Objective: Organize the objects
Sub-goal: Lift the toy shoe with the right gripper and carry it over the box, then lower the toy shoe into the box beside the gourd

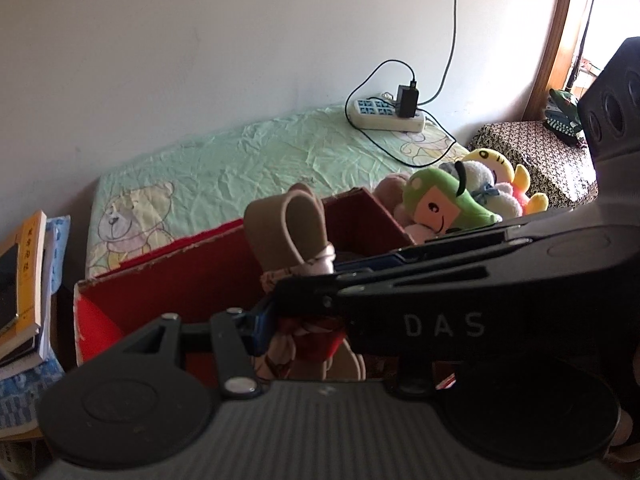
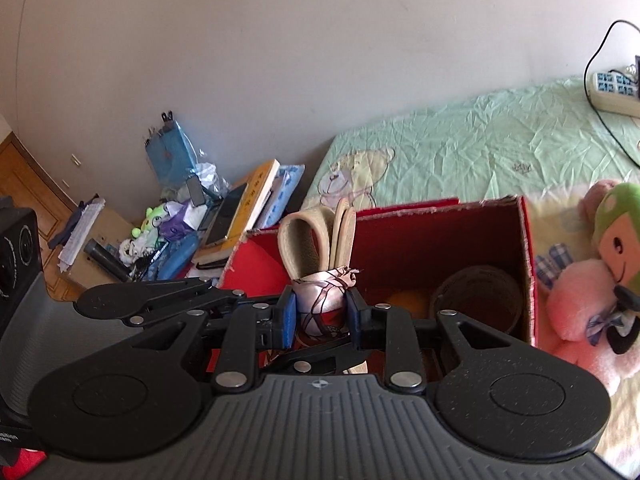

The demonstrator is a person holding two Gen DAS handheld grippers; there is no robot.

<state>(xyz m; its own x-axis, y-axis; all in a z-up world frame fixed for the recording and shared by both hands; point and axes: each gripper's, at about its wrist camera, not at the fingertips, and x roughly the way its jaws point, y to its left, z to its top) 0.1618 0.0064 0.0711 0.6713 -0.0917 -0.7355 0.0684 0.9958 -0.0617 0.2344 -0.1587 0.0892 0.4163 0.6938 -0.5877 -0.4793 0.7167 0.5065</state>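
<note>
A bundle of beige insoles (image 2: 316, 236) tied in pink floral cloth (image 2: 324, 300) hangs upright above an open red cardboard box (image 2: 440, 210). My right gripper (image 2: 322, 314) is shut on it, its blue pads (image 2: 289, 318) pressing the cloth from both sides. In the left wrist view the same bundle (image 1: 288, 224) rises over the box (image 1: 160, 268), and my left gripper (image 1: 312, 338) grips its lower cloth part. One blue pad (image 1: 260, 322) touches it. The other pad is hidden behind the right gripper's black arm (image 1: 440, 280).
Inside the box sit a dark round basket (image 2: 476, 300) and something orange (image 2: 404, 300). Plush toys (image 2: 600, 272) (image 1: 452, 200) lie right of the box on a green sheet (image 1: 240, 160). A power strip (image 1: 384, 114) sits by the wall. Stacked books (image 2: 240, 208) lie to the left.
</note>
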